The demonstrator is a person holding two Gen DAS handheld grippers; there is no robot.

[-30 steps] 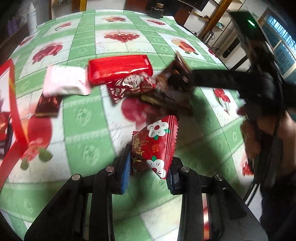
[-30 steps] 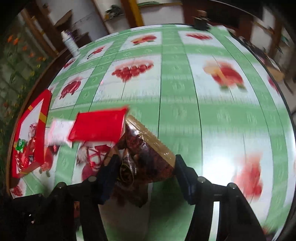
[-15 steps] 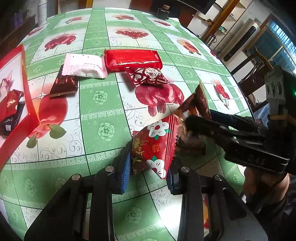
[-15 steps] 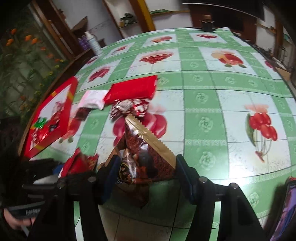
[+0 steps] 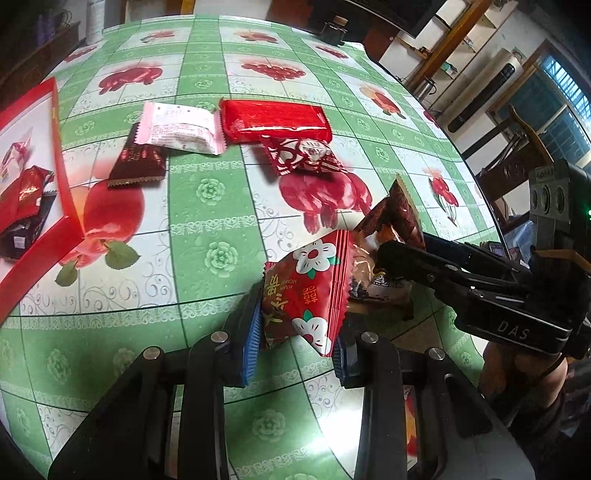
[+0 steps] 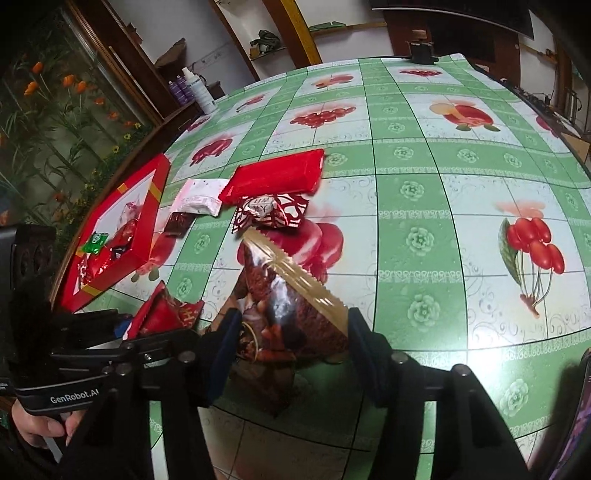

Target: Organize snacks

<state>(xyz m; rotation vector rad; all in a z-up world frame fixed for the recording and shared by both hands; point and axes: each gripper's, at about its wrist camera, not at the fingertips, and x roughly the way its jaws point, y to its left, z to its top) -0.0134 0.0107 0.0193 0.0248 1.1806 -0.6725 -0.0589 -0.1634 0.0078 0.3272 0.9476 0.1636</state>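
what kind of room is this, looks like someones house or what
Most likely a home dining or living room: a table under a green fruit-print plastic tablecloth, a dark wooden chair beside it, and wooden wall shelves holding household odds and ends.

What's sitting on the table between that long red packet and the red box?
In the left wrist view, a pale pink packet lies right beside the long red packet, a dark brown packet sits nearer the red box, and bare tablecloth follows.

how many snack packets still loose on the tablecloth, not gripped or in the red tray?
4, clustered near the red tray: pink-white packet, long red foil bar, dark brown packet and red-white patterned packet. Others may be hidden behind the grippers.
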